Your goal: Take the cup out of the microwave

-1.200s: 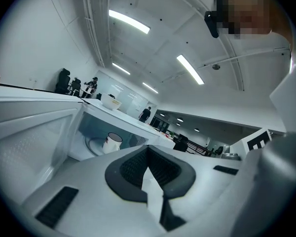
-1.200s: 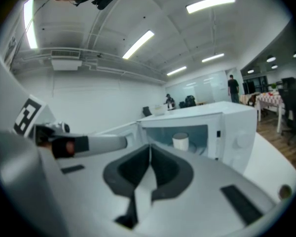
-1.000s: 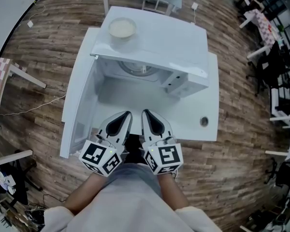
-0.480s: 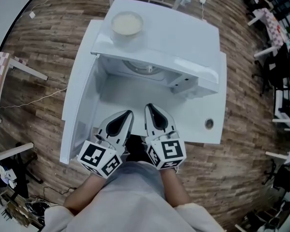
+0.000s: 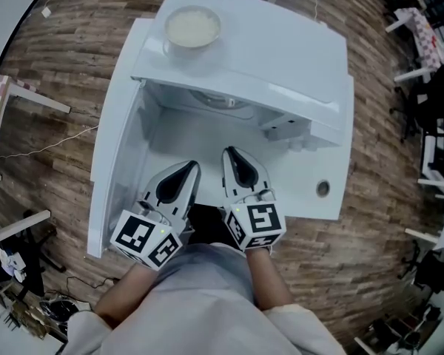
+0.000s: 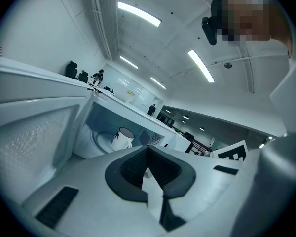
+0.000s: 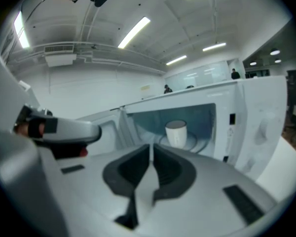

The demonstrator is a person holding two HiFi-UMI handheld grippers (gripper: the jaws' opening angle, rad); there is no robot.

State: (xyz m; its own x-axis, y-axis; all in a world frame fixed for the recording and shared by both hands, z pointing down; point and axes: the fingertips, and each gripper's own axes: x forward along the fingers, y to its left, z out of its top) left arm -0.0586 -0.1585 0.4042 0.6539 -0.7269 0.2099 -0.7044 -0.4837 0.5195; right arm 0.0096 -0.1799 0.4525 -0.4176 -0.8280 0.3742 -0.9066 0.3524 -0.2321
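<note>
A white cup point(image 6: 122, 137) with a red mark stands upright on the glass turntable inside the open white microwave point(image 5: 281, 58); in the right gripper view the cup point(image 7: 176, 132) sits straight ahead. The head view hides it under the microwave's top. My left gripper point(image 5: 186, 170) and right gripper point(image 5: 231, 156) hover side by side over the table in front of the cavity, both pointing into it. Both are shut with nothing between the jaws, and both are well short of the cup.
The microwave door point(image 5: 115, 146) hangs open on the left, beside my left gripper. A shallow white bowl point(image 5: 193, 26) rests on the microwave's top. The control panel point(image 7: 259, 127) flanks the cavity on the right. The white table point(image 5: 311, 205) has a round hole point(image 5: 323, 188) near its right edge.
Both grippers have moved a little toward the microwave's opening and lower, the right one further. Their jaws have stayed shut.
</note>
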